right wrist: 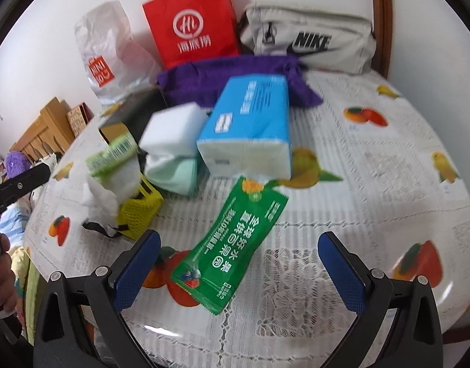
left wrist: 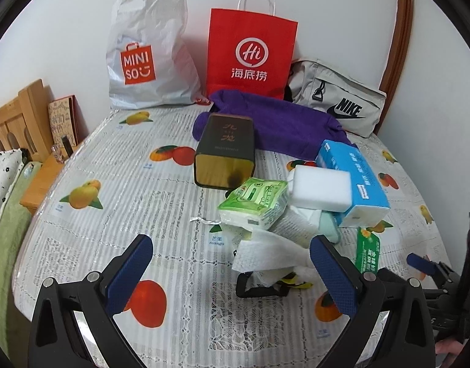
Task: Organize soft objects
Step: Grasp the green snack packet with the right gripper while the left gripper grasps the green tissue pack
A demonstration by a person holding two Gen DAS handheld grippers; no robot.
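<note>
**Tongs spread over a heap of soft goods**

While both tongs hang empty above the table point(left wrist: 97, 230), the step in hand looks like a first pick from the pile. The left tongs point(left wrist: 232, 273) stand wide apart with nothing between the pads; the right tongs point(right wrist: 239, 268) are likewise spread and grip nothing.

To do the pick well, I would take the loosest piece first. The green packet point(right wrist: 232, 245) lies flat and alone on the cloth, free of the heap, so lifting it should disturb nothing. It is thin and slick, so the pads should straddle its narrow width and close squarely, low to the table, or it may slide out. The right view is blurred, so alignment is hard to judge.

That packet lies just ahead of the right tongs, its near end between the two pads and its far end touching the blue tissue pack point(right wrist: 250, 125). In the left view it point(left wrist: 368, 250) sits just beyond the right-hand pad.

The heap lies ahead of the left tongs: a paper towel point(left wrist: 262, 251) nearest, the green tissue pack point(left wrist: 255, 204) behind it, and a white sponge point(left wrist: 320, 188) resting against the blue pack point(left wrist: 354, 181). A purple cloth point(left wrist: 284, 125) lies farther back, before the bags.
</note>
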